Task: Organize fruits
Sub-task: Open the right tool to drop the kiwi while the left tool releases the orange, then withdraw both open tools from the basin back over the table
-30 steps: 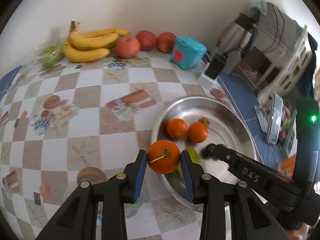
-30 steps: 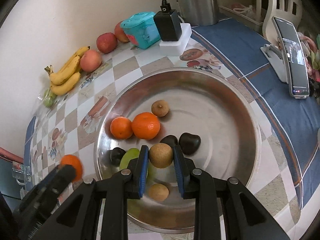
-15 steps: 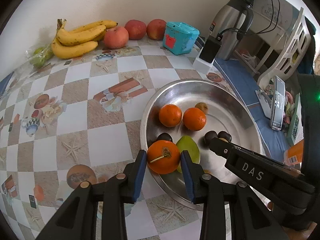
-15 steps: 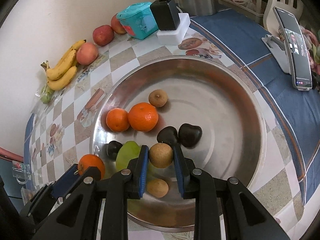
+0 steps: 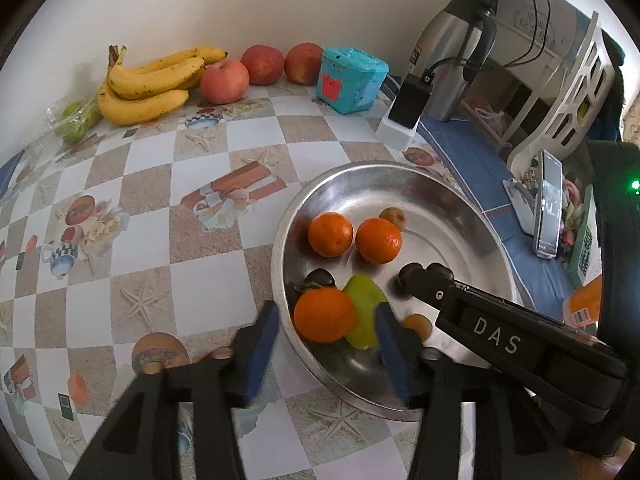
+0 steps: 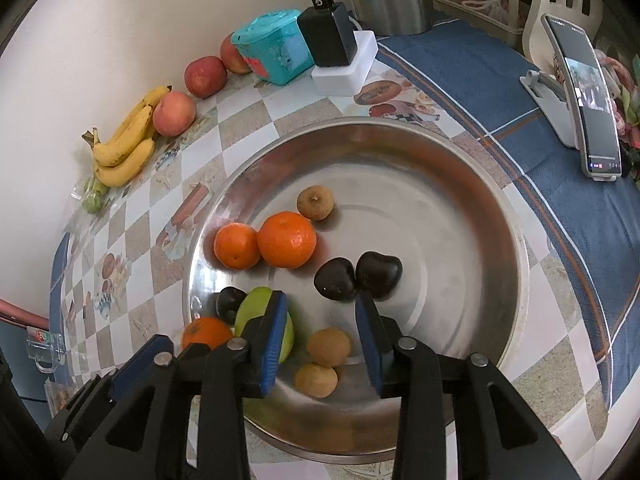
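A steel bowl holds several fruits. In the left wrist view, my left gripper has its jaws opening. An orange lies between them on the bowl's near side, clear of both pads and leaning on a green fruit. In the right wrist view, my right gripper is also opening. A small brown fruit sits free between its fingers on the bowl floor, beside a second brown one. Two oranges and two dark fruits lie further in.
Bananas, three apples and a teal box line the wall. A bag of green fruit sits at far left. A kettle, a charger block and a phone on a stand stand to the right.
Both grippers have opened. The orange has dropped from the left jaws into the bowl, and the brown fruit has left the right jaws and rests on the bowl floor.
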### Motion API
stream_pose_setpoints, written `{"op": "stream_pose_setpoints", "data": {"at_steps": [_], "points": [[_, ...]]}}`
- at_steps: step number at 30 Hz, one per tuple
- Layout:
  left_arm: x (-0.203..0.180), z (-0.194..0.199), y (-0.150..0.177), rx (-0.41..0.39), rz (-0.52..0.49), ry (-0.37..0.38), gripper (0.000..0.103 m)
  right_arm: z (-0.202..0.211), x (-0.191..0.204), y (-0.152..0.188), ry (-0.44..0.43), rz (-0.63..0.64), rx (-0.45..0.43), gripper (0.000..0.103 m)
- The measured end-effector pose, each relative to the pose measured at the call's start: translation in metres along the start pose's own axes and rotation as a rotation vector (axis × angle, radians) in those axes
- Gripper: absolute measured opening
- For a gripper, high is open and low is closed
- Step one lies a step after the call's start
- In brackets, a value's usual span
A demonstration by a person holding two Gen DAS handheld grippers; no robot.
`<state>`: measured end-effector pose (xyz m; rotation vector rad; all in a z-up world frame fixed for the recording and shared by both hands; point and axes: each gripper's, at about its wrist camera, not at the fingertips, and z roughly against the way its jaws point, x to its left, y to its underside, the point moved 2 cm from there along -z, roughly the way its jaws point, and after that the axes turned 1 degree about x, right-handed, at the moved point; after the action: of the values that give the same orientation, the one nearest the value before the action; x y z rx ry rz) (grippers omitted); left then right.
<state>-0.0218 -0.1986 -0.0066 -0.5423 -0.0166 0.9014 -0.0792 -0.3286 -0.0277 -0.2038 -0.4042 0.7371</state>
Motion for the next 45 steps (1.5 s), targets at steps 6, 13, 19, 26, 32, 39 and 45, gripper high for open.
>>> {"op": "stream_pose_setpoints", "data": {"at_steps": [6,13,19,26,32,39,45], "points": [[0.014,0.002,-0.002,0.008,0.054,-0.011,0.058,0.002,-0.002,0.0,0.001,-0.012,-0.011,0.037],[0.061,0.009,-0.003,-0.002,0.222,-0.1,0.062,0.001,0.0,0.001,0.008,-0.002,-0.007,0.037],[0.101,0.019,0.0,-0.011,0.329,-0.256,0.073,0.0,0.016,0.005,0.01,0.063,0.0,0.037],[0.121,0.024,0.003,-0.017,0.37,-0.315,0.076,0.001,0.035,0.01,0.009,0.141,-0.006,0.037],[0.12,0.023,0.004,-0.003,0.349,-0.34,0.087,-0.002,0.045,0.013,0.016,0.183,0.0,0.038],[0.127,0.018,0.009,0.02,0.33,-0.433,0.103,-0.008,0.053,0.017,0.053,0.233,0.012,0.073],[0.136,0.015,0.013,0.045,0.349,-0.468,0.103,-0.011,0.057,0.02,0.085,0.281,0.008,0.086]]}}
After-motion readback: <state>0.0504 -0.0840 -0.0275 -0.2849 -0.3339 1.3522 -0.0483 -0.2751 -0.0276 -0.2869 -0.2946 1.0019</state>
